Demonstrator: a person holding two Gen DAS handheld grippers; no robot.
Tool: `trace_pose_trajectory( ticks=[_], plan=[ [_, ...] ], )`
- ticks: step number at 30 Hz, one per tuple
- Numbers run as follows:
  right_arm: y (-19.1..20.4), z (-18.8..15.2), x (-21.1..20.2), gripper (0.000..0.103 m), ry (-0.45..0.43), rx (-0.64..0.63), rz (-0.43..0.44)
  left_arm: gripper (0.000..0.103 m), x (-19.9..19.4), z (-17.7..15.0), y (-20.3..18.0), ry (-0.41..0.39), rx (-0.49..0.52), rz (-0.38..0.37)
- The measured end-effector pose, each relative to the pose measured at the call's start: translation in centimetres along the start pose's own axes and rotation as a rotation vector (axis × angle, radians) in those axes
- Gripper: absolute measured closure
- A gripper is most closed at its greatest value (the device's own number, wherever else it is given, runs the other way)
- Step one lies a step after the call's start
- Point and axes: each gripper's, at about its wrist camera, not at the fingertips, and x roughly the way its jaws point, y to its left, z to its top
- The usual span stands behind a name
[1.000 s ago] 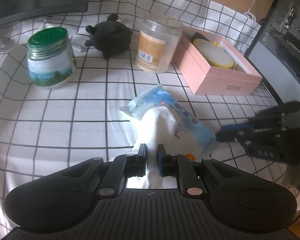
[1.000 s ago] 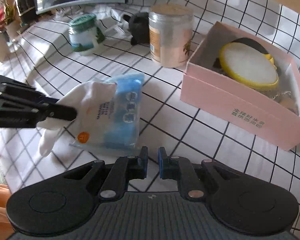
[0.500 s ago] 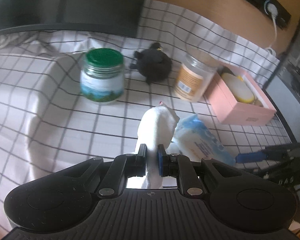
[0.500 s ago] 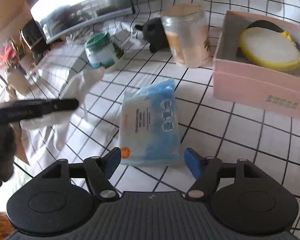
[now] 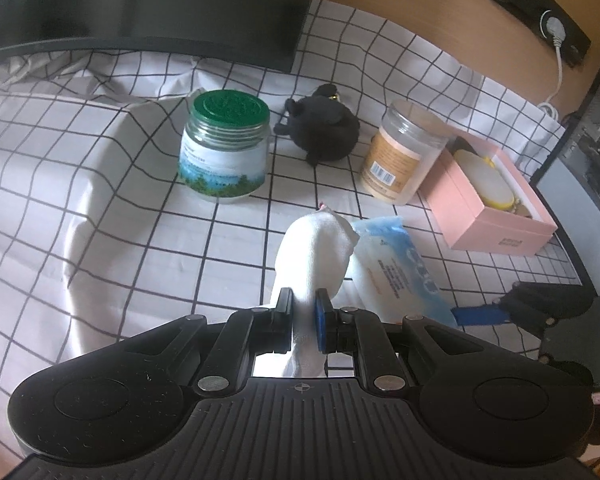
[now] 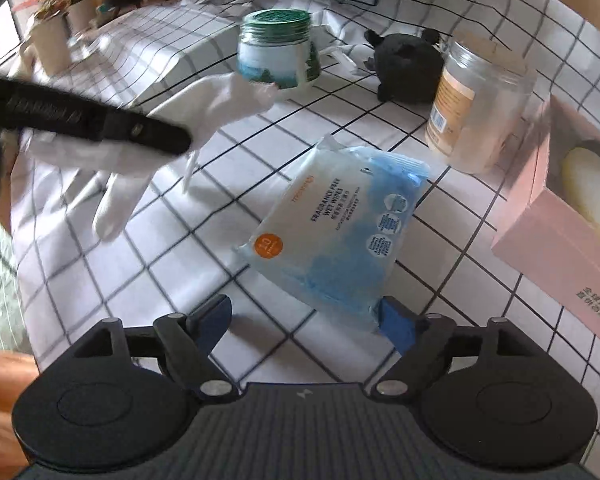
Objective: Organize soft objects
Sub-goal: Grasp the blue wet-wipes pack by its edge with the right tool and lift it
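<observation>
My left gripper (image 5: pixel 303 312) is shut on a white glove (image 5: pixel 314 252) and holds it above the checked cloth; the glove (image 6: pixel 204 116) hangs from that gripper at the left of the right wrist view. A blue and white wet wipes pack (image 6: pixel 336 228) lies flat on the cloth, also seen in the left wrist view (image 5: pixel 396 272). My right gripper (image 6: pixel 306 320) is open, its fingertips on either side of the pack's near end, the right one touching it. A black plush toy (image 5: pixel 324 128) sits at the back between two jars.
A green-lidded jar (image 5: pixel 224 152) and a clear jar with an orange label (image 5: pixel 404 152) stand at the back. An open pink box (image 5: pixel 496 208) holding a yellow-rimmed round item is on the right. A dark monitor (image 5: pixel 148 4) stands behind. A raised fold of cloth (image 5: pixel 60 160) lies left.
My left gripper lifted the white glove off the wipes pack and drew back to the left. My right gripper opened from shut and moved in around the pack's near end.
</observation>
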Motion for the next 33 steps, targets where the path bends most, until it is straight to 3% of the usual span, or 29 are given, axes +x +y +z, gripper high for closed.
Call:
trace_pose_trajectory(
  ticks=[6,14,17,22,26,30,33],
  plan=[
    [-1.2,1.6,1.2,0.021,-0.010,0.125,-0.036,0.089,-0.1,-0.4,0.8,0.003,-0.023,0.008],
    [-0.1,2.5,2.3,0.018,-0.040,0.100,-0.060,0.089,-0.2,-0.8,1.8,0.007,-0.040,0.011],
    [-0.7,3.1,2.2,0.018,-0.031,0.162,-0.045,0.089,-0.2,-0.7,2.0,0.002,-0.048,0.012],
    [-2.4,4.0,1.9,0.018,0.002,0.357,0.062,0.089,-0.2,-0.8,2.1,0.004,-0.051,0.000],
    [-2.9,3.2,1.2,0.018,0.023,0.378,0.128,0.089,-0.3,-0.7,2.6,-0.001,-0.062,0.003],
    [-3.7,2.4,-1.0,0.018,-0.010,0.407,0.093,0.089,-1.0,-0.3,3.6,-0.039,-0.091,0.017],
    [-5.2,3.0,-1.0,0.018,-0.010,0.512,0.093,0.089,-1.4,0.1,4.2,-0.061,-0.102,0.036]
  ],
)
